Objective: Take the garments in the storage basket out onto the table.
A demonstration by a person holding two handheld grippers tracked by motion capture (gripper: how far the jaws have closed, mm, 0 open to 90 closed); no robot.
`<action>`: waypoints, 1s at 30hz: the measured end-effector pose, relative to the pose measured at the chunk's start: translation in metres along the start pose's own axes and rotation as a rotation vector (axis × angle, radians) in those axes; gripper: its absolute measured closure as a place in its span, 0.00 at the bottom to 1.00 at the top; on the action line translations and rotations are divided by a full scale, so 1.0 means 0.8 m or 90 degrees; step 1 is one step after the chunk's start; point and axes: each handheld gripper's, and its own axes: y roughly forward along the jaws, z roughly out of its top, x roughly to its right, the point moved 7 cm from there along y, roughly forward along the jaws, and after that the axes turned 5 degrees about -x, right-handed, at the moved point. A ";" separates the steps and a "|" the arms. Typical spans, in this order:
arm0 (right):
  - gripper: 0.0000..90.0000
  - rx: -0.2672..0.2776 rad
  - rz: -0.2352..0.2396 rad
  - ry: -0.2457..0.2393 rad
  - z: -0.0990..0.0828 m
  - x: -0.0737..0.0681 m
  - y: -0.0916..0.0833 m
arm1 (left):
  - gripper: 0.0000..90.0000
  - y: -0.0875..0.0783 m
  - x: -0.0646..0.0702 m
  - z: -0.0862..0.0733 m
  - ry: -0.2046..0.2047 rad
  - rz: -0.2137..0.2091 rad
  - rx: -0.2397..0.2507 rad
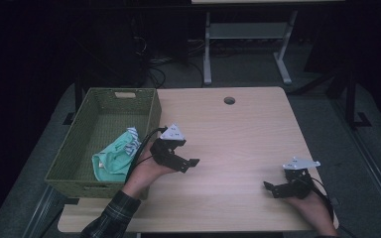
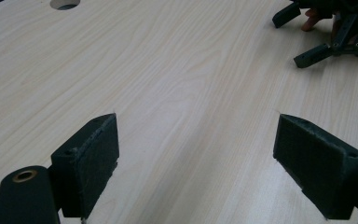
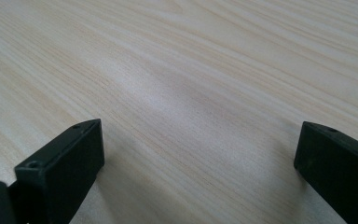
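High view shows the left gripper (image 1: 192, 163) and right gripper (image 1: 271, 187), jaws apart, over the bare table (image 1: 238, 134), beside a basket (image 1: 79, 148) holding a cloth (image 1: 114, 156).

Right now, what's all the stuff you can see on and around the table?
Basket: one, green woven, at the left edge of the table.
Cloth: one, mint green with a striped bit, bunched up inside the basket at its near end.
Table: one, light wood, with nothing lying between the grippers.
Hole: one, round, in the table near its far edge.
Second table's legs: grey, on the floor beyond the table.
Cables: a dark tangle on the floor behind the basket; count unclear.
Left gripper: one, black, jaws open, beside the basket, holding nothing.
Right gripper: one, black, jaws open, near the table's right front corner, holding nothing.
Plaid sleeve: one, on the person's left arm.
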 end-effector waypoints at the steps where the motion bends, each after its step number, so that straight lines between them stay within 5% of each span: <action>1: 0.01 0.000 0.000 0.001 0.000 0.000 0.000 | 0.15 -0.001 -0.001 0.001 -0.001 -0.001 0.000; 13: 0.01 0.000 0.000 0.000 0.000 0.000 0.000 | 0.15 -0.021 -0.007 0.009 0.014 -0.003 -0.002; 30: 0.01 0.000 0.000 0.000 0.000 0.000 0.000 | 0.15 -0.049 -0.026 0.005 -0.004 0.018 0.017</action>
